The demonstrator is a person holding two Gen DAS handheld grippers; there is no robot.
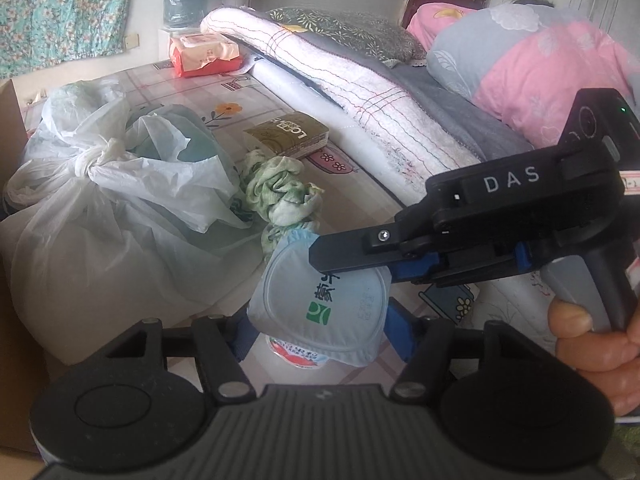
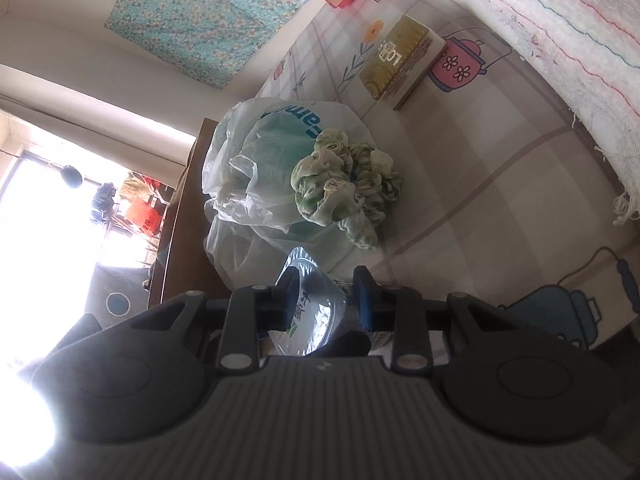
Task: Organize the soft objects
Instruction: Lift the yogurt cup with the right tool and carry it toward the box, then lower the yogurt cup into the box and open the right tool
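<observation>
My left gripper (image 1: 320, 326) is shut on a pale blue soft pack with a green logo (image 1: 320, 304), held above the bed sheet. My right gripper (image 1: 344, 254) comes in from the right and its fingers close on the same pack's top edge; in the right wrist view the pack (image 2: 316, 308) sits between the right gripper's (image 2: 326, 292) blue pads. A crumpled green-and-white cloth (image 1: 280, 192) lies just beyond the pack; it also shows in the right wrist view (image 2: 344, 192). A second pack with red print (image 1: 296, 354) lies under the blue one.
White plastic bags (image 1: 112, 184) with green contents sit at the left by a cardboard box edge (image 1: 10, 120). A gold tissue pack (image 1: 288, 134), a red tissue pack (image 1: 204, 54), a rolled white blanket (image 1: 360, 92) and a pink quilt (image 1: 532, 64) lie on the bed.
</observation>
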